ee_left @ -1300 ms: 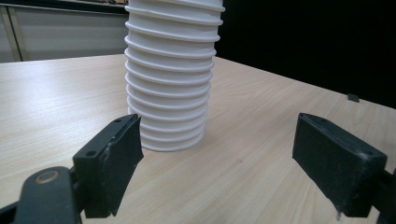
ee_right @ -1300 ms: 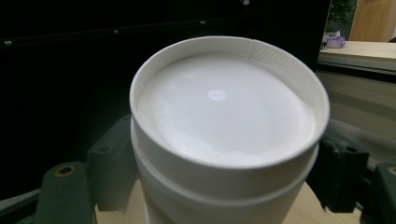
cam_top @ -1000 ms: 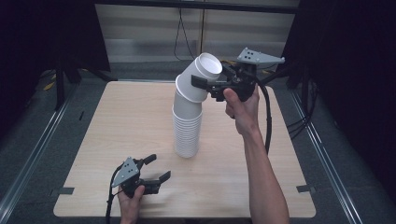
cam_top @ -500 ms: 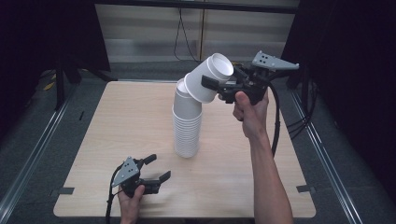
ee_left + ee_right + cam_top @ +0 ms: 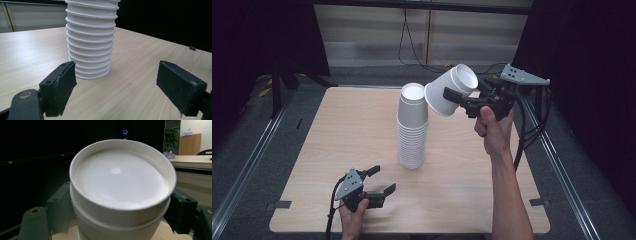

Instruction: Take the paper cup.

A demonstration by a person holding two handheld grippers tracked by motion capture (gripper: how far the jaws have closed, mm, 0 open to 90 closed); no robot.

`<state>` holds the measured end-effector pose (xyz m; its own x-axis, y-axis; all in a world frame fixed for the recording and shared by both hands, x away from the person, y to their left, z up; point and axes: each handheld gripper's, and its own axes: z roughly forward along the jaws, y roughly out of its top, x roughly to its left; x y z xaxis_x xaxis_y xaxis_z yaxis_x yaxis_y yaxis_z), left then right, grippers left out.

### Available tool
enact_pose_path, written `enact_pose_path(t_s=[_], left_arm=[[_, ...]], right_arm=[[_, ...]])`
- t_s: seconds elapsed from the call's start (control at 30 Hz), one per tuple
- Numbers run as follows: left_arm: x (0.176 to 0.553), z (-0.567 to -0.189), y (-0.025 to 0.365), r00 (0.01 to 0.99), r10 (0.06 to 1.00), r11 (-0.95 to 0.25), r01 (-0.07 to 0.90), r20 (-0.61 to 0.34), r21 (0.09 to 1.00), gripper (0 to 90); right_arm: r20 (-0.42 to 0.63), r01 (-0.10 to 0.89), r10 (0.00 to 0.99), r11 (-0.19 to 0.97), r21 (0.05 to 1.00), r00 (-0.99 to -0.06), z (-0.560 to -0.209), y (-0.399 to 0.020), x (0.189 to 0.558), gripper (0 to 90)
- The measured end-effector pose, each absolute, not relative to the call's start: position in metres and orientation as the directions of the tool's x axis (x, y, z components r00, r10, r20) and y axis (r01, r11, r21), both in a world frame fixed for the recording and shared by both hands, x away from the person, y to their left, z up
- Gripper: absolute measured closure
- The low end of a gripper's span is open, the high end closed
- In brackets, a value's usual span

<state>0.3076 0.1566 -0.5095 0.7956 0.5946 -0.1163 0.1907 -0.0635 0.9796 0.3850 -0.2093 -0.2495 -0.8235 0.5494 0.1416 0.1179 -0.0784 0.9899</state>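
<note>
A tall stack of white paper cups stands upside down at the middle of the wooden table. My right gripper is raised to the right of the stack's top and is shut on one white cup, held tilted and clear of the stack. In the right gripper view that cup sits between the jaws with its recessed end facing the camera. My left gripper rests open near the front edge, in front of the stack. The left gripper view has the stack just beyond the empty, parted jaws.
Black cables run from both grippers. Metal rails line the floor on both sides of the table. Dark curtains hang left and right, and a pale wall panel stands behind.
My right gripper has carried the cup up and to the right, off the top of the stack, which now stands straight. The left gripper has not moved.
</note>
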Motion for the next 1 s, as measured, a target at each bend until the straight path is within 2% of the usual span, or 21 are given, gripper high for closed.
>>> enact_pose_path(t_s=[0.07, 0.33, 0.53, 1.0], left_arm=[[0.308, -0.51, 0.158, 0.792, 0.595, -0.038, 0.203, -0.141, 0.979, 15.8], [0.306, -0.511, 0.161, 0.788, 0.6, -0.014, 0.184, -0.138, 0.983, 16.0], [0.308, -0.511, 0.164, 0.779, 0.604, 0.0, 0.213, -0.17, 0.977, 16.0], [0.307, -0.51, 0.163, 0.803, 0.564, 0.015, 0.223, -0.192, 0.975, 15.6]], right_arm=[[0.137, 0.115, 0.552, -0.074, 0.991, -0.822, -0.251, -0.211, 0.382, 21.5], [0.144, 0.127, 0.564, -0.069, 0.99, -0.813, -0.263, -0.218, 0.374, 21.7], [0.16, 0.137, 0.571, -0.083, 0.987, -0.805, -0.279, -0.222, 0.368, 21.7], [0.179, 0.162, 0.576, -0.081, 0.983, -0.797, -0.31, -0.228, 0.358, 21.7]])
